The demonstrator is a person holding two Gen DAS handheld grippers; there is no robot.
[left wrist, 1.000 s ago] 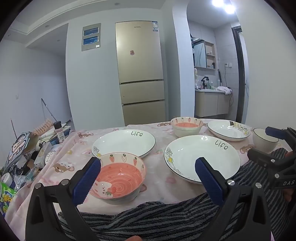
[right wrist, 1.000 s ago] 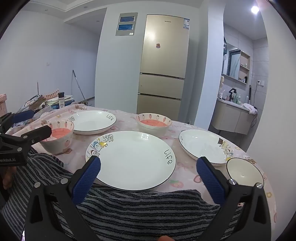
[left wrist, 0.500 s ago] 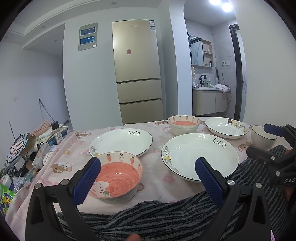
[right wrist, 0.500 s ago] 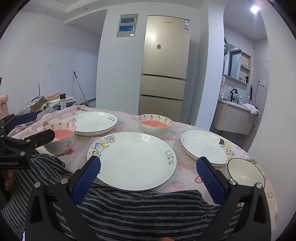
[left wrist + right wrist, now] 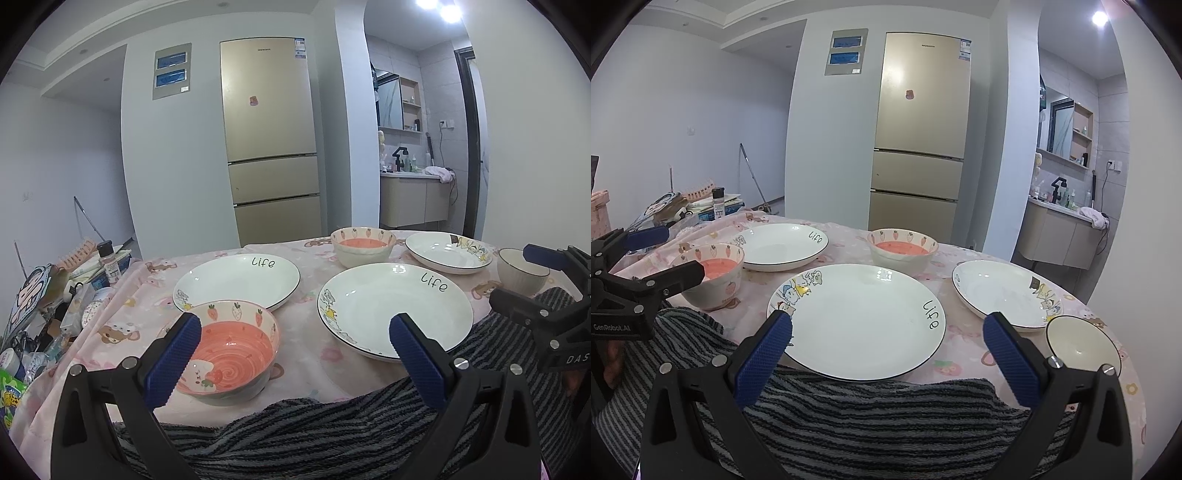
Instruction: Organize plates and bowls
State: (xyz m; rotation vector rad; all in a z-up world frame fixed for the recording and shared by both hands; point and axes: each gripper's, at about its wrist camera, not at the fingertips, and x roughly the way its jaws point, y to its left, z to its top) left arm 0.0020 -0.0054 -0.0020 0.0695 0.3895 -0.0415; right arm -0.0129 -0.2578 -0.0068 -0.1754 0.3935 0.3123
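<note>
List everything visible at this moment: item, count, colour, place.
"Life" plates: 2, white, dark-rimmed; one near centre, one far left.
Cartoon plate: 1, white; right side.
Strawberry bowls: 2, pink inside; near left, far centre.
Small bowl: 1, cream, dark rim; near right.
Tablecloth: 1, pink, bear print; over table.
Striped towel: 1, grey-black; near edge.
Fridge: 1, gold; back wall.
Clutter with a shaker bottle: mixed; left of table.
Left gripper: open, blue pads.
Right gripper: open, blue pads.
</note>
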